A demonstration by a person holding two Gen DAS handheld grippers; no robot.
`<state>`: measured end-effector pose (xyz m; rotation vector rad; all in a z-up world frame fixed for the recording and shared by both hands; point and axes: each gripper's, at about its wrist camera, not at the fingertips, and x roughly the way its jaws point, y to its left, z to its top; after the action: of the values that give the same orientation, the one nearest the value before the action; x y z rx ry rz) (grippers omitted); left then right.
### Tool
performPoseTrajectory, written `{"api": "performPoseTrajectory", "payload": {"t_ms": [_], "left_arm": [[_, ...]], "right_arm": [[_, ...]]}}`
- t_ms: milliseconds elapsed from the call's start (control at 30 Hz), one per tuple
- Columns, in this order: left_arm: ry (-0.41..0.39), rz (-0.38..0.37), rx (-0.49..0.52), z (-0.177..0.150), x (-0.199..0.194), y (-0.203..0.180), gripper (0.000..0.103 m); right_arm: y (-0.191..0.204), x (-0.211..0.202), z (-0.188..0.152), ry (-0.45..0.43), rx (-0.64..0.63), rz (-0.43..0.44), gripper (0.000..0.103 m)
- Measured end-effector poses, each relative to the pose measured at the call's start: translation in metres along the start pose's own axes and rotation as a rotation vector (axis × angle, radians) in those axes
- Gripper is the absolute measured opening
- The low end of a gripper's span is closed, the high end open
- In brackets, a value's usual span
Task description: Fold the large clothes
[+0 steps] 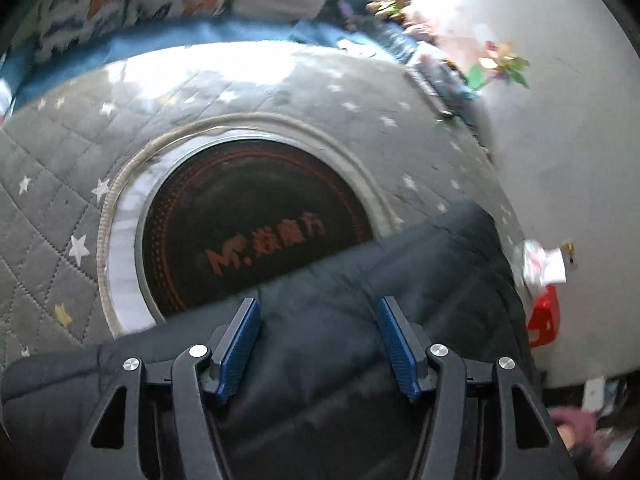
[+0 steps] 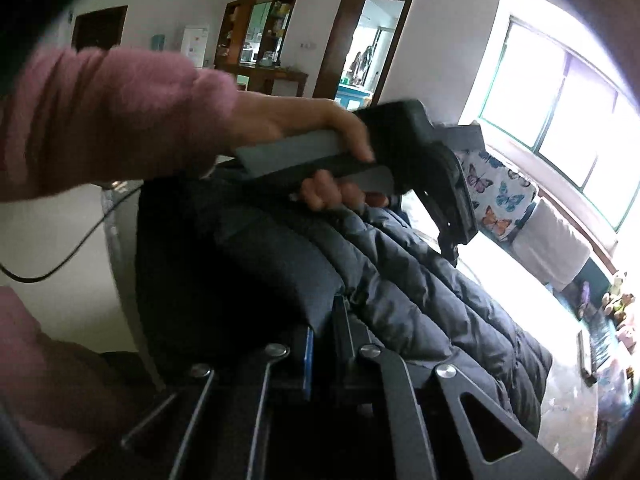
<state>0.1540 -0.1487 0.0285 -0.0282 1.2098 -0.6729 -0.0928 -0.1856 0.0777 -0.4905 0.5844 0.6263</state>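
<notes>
The left wrist view shows the left claw point(image 1: 318, 344) with its blue pads well apart, gripping nothing, over the dark quilted jacket point(image 1: 400, 288). The jacket lies on the near right part of a grey star-patterned bench point(image 1: 240, 92) cover, overlapping a round black plate point(image 1: 248, 216). Only the right wrist view shows the right claw point(image 2: 324, 344) closed tight on a fold of the jacket, and the person's hand point(image 2: 320, 128) in a pink sleeve point(image 2: 100, 120) holding the other tool above it.
</notes>
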Motion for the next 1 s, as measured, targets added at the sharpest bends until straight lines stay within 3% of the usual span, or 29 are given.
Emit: {"api": "performPoseTrajectory", "payload": {"t_ms": [233,333,533,633,767,900,1000], "left_arm": [[-0.087,0.053,0.128,-0.072,-0.013,-0.028,0.063],[-0.141,0.041,0.179,-0.104,-0.019,-0.039,0.063],[-0.22,-0.004,0.12,-0.14,-0.041,-0.025,0.063],[-0.259,0.003,0.103,-0.157,-0.056,-0.015,0.065],[-0.318,0.046,0.059,-0.182,-0.073,-0.009,0.065],[-0.424,0.156,0.005,-0.217,-0.093,-0.006,0.065],[-0.475,0.184,-0.056,-0.242,-0.105,0.009,0.065]], "right_arm": [[0.008,0.001,-0.014,0.061,-0.012,0.048,0.009],[0.015,0.001,-0.018,0.103,-0.021,0.047,0.012],[-0.01,-0.024,-0.011,0.12,0.066,0.169,0.014],[-0.042,-0.033,-0.002,0.097,0.175,0.214,0.014],[-0.083,-0.01,0.007,0.112,0.255,0.073,0.019],[-0.128,0.039,-0.004,0.171,0.303,-0.103,0.02],[-0.156,0.071,-0.04,0.21,0.465,-0.025,0.02]]}}
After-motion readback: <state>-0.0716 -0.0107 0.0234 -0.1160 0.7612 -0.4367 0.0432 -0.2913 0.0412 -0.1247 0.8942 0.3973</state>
